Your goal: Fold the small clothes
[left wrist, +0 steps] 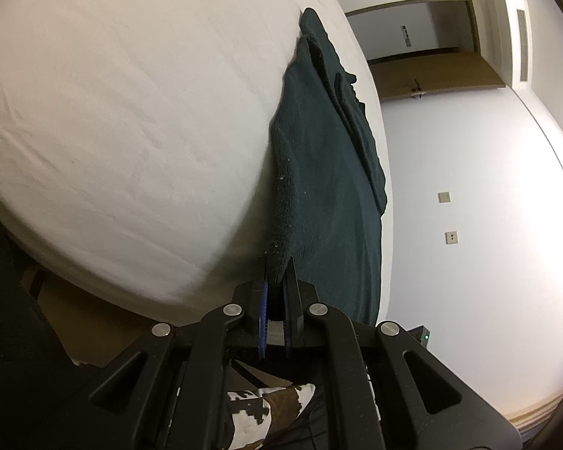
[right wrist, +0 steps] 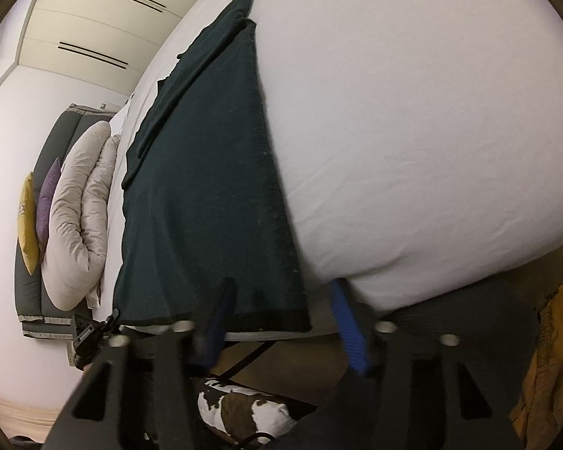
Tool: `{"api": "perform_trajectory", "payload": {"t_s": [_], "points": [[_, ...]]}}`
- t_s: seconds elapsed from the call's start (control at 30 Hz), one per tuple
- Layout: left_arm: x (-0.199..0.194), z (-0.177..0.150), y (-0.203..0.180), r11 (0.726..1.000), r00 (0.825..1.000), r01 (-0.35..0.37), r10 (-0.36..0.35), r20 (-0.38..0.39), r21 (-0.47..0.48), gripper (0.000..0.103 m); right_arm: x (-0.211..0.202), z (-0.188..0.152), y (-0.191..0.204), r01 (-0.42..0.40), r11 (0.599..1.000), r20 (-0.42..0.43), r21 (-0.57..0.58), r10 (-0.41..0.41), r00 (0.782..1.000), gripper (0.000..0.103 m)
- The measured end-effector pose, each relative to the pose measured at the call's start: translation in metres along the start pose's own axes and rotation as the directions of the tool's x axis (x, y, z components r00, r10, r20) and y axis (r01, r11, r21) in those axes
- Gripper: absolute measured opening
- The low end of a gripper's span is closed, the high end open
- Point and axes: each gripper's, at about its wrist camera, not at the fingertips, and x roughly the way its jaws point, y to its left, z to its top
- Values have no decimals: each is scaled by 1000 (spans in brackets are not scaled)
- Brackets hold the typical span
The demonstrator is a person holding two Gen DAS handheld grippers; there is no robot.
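Note:
A dark green knit garment lies spread on the white bed sheet, with a sleeve folded over its far part. My left gripper is shut on the garment's near corner at the bed's edge. In the right wrist view the same garment lies flat, its ribbed hem at the bed's near edge. My right gripper is open, its blue-padded fingers standing either side of the hem's corner, not closed on it.
The white bed fills most of both views. A folded grey duvet and yellow and purple cushions lie at the headboard end. A wooden door and white wall lie beyond. A brown-and-white patterned item lies below the grippers.

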Motion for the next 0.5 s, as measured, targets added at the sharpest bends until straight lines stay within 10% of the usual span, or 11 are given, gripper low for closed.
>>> {"api": "perform_trajectory", "payload": {"t_s": [0.5], "points": [[-17,-2,-2,999,998,50,-49,45,-21,4,-35,-6,9,-68,998,172,7,66,983,8]]}}
